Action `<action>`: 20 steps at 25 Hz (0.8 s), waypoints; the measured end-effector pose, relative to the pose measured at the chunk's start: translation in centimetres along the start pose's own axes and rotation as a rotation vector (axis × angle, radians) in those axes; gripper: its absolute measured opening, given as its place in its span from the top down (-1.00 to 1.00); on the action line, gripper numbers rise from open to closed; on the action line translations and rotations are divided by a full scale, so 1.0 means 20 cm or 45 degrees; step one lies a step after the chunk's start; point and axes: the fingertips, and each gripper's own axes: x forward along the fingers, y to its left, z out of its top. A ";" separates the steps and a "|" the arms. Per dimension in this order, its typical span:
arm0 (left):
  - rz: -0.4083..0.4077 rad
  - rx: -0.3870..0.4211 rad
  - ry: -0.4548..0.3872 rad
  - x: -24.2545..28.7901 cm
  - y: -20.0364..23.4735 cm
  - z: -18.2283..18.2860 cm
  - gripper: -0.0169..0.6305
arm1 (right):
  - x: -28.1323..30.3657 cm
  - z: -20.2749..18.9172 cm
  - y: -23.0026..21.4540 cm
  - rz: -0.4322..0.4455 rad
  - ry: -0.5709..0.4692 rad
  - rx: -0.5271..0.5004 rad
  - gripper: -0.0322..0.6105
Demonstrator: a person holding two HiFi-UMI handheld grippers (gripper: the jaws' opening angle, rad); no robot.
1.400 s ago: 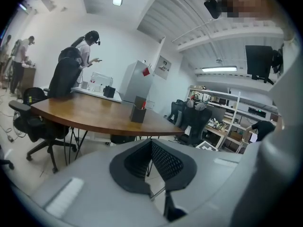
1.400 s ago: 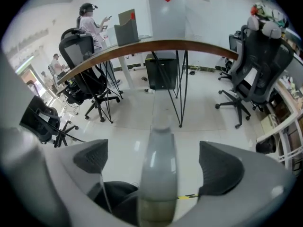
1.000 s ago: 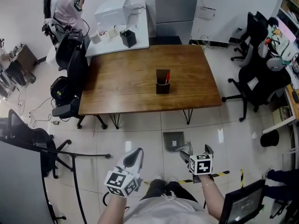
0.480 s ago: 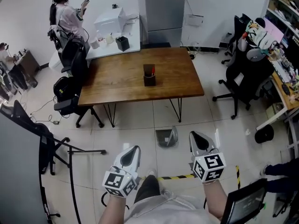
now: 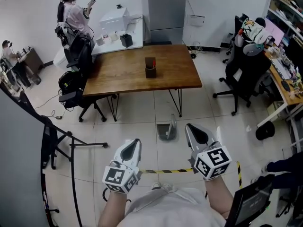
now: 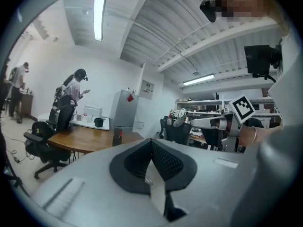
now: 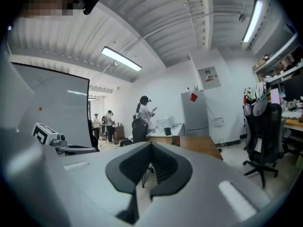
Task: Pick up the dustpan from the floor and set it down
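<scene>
Both hands are held out ahead of the body at about the same height. The left tongs (image 5: pixel 135 144) and right tongs (image 5: pixel 191 129) point forward, nearly level. Both pairs of jaws are closed tight with nothing between them. The dustpan (image 5: pixel 165 131) sits on the floor (image 5: pixel 132 122), apart from the right tongs, near the table (image 5: pixel 137 74) and its near right leg. A second ago the right tongs were low beside the dustpan with jaws wide apart. Since then they have closed empty and risen, and the left has lifted too.
</scene>
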 end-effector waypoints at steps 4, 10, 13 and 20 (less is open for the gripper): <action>0.003 -0.001 -0.032 -0.01 0.05 0.06 0.91 | 0.02 -0.02 0.10 0.037 0.019 -0.010 0.90; -0.022 0.024 -0.059 -0.01 -0.01 0.11 0.91 | 0.03 -0.06 0.16 0.065 0.067 -0.023 0.90; -0.027 0.033 -0.051 -0.02 -0.03 0.13 0.91 | 0.01 -0.07 0.15 0.072 0.066 0.003 0.90; -0.010 0.042 -0.050 -0.02 0.02 0.13 0.91 | 0.02 -0.06 0.14 0.061 0.066 -0.007 0.90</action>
